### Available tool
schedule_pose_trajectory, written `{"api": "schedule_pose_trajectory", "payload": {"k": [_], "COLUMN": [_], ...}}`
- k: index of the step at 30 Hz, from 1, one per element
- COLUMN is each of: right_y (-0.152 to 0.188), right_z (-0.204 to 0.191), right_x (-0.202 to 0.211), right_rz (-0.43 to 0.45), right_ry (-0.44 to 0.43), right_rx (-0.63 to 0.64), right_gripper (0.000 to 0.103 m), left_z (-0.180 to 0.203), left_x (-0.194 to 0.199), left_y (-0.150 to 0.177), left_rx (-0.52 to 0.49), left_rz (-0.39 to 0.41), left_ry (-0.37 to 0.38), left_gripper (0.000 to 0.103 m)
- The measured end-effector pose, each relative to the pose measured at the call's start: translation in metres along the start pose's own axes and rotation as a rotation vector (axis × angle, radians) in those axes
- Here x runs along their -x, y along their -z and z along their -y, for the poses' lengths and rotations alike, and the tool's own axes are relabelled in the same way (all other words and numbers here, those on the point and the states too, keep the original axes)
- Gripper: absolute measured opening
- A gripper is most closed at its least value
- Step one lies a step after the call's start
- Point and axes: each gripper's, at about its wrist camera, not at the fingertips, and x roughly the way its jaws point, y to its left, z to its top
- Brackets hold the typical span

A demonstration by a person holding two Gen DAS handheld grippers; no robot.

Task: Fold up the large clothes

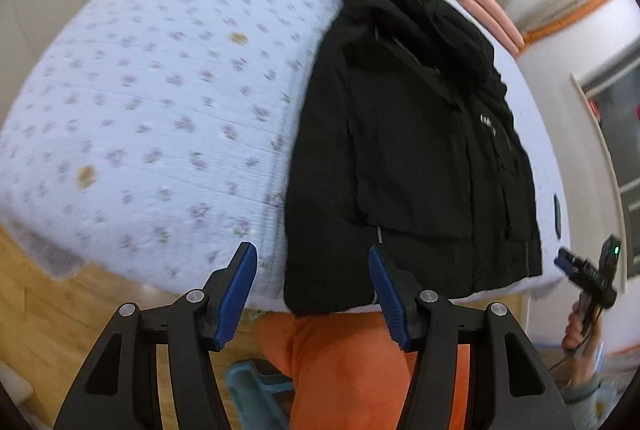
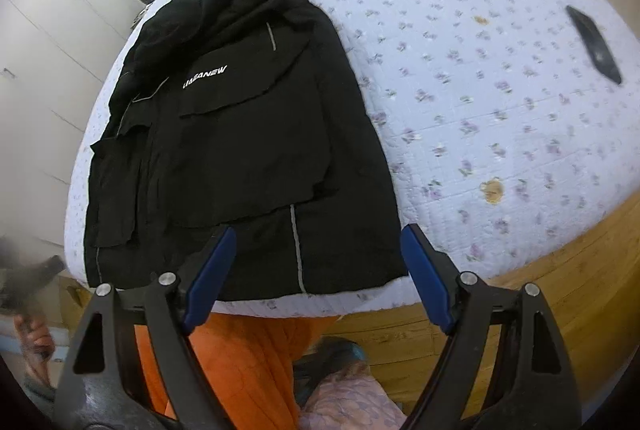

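Black padded jacket (image 1: 408,157) lies flat on the bed (image 1: 152,101), front up, hem at the near edge, hood bunched at the far end toward the headboard. Sides look already turned in: the outline is a narrow rectangle and I see no loose sleeve sticking out. So my read is the lengthwise folds are done and the crosswise fold, hem up toward the collar, is next.

Left tongs (image 1: 313,262) spread wide, holding nothing, hanging just off the bed edge over the hem's left corner. Right tongs (image 2: 316,244) also spread wide and empty, above the hem near the grey reflective strip. Neither touches the cloth as far as I can tell.

Next move, as I judge it: each pair of tongs pinches one hem corner, catching all layers, then lifts and carries toward the chest logo together. The hem overhangs the bed edge slightly, which gives the lower finger a way under.

Materials:
- Jacket: matte woven shell, thick fill, flap pockets, white chest lettering, grey reflective piping. Bulky, so it will probably spring back and resist a sharp crease; layers may slide.
- Bed cover: pale lilac quilted cotton with small floral print and a few brownish marks; soft, some grip.
- Tongs pads: blue ribbed rubber on black plastic arms.

A dark phone (image 2: 594,43) lies on the bed well right of the jacket, out of the fold path.
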Motion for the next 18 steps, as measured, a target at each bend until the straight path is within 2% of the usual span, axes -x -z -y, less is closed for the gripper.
{"api": "schedule_pose_trajectory", "payload": {"k": [5,8,13,18], "right_y": [-0.008,-0.011,-0.008,0.004], "right_z": [0.002,0.008,0.018,0.029], "right_x": [-0.015,-0.024,-0.042,-0.059], "right_rz": [-0.038,-0.059,-0.093,-0.130], "right_ry": [0.000,-0.020,-0.044,-0.033], "right_rx": [0.068,0.066,0.037,0.009], "right_gripper": [0.081,0.081,0.081,0.081], "left_z": [-0.010,-0.011,-0.007,-0.003], "left_x": [-0.038,-0.056,-0.080,-0.081], "left_y": [-0.001,0.002,0.014,0.019], "left_rx": [0.061,0.056,0.075,0.079], "left_rz": [-0.065,-0.102,-0.166,-0.141], "left_ry": [0.032,0.018,0.105,0.100], "left_gripper": [0.060,0.060,0.060,0.061]}}
